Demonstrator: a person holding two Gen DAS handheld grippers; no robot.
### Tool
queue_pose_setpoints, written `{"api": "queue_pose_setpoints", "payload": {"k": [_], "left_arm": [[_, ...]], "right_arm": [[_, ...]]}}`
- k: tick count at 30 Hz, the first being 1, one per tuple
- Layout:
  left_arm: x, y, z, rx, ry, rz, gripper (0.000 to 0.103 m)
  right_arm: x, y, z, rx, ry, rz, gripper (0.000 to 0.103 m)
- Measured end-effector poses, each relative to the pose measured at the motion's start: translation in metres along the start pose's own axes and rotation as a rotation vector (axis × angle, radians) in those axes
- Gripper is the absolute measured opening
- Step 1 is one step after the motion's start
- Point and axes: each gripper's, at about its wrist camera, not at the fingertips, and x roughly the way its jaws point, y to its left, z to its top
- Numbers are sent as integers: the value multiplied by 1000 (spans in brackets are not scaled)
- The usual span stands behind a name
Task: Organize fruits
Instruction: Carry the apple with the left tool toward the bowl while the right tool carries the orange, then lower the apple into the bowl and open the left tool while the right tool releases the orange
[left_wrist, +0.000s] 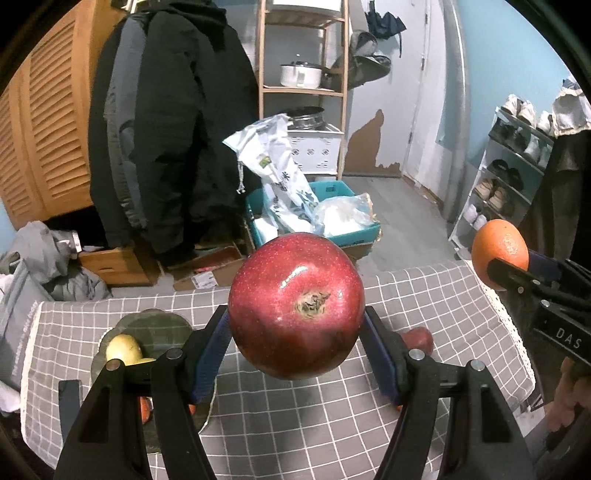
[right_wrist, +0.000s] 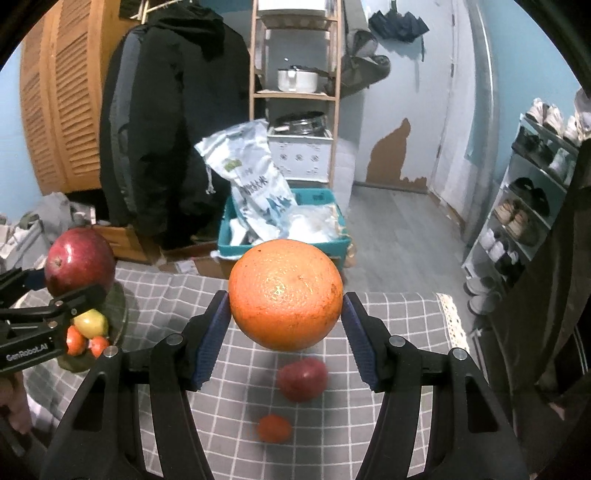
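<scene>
Both grippers loaded: I held one fruit in each, raised above the cloth.

The red apple (left_wrist: 295, 310) sat clamped between my left gripper's (left_wrist: 295, 334) blue pads, calyx toward the lens; the orange (right_wrist: 285, 294) sat likewise in my right gripper (right_wrist: 284, 326), pinched at its widest girth. Below and left of the left fingers lay the green plate (left_wrist: 155, 325), already carrying a yellow-green fruit (right_wrist: 90, 323) and small tangerines (right_wrist: 75, 340). Beneath the right fingers a second apple (right_wrist: 303, 379) and a loose tangerine (right_wrist: 274, 428) remained on the checked tablecloth (right_wrist: 236, 369). I judged the risks as follows: smooth round skins could slip from the flat pads on tilting; a release onto the crowded plate could roll fruit off; the two grippers, near each other, could collide over it.
</scene>
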Motion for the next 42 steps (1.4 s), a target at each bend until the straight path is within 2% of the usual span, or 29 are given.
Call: {"api": "queue_pose_setpoints", "payload": {"k": [11, 19, 30, 42], "left_arm": [[-8, 34, -5, -44, -1, 44, 71], [-8, 68, -16, -90, 18, 88, 71], [-9, 120, -32, -171, 41, 154, 71], [12, 171, -64, -257, 146, 194, 71]], "right_arm": [[8, 40, 10, -36, -5, 62, 61], [25, 75, 18, -43, 14, 150, 61], [47, 133, 24, -107, 41, 219, 61], [78, 191, 15, -176, 113, 294, 61]]}}
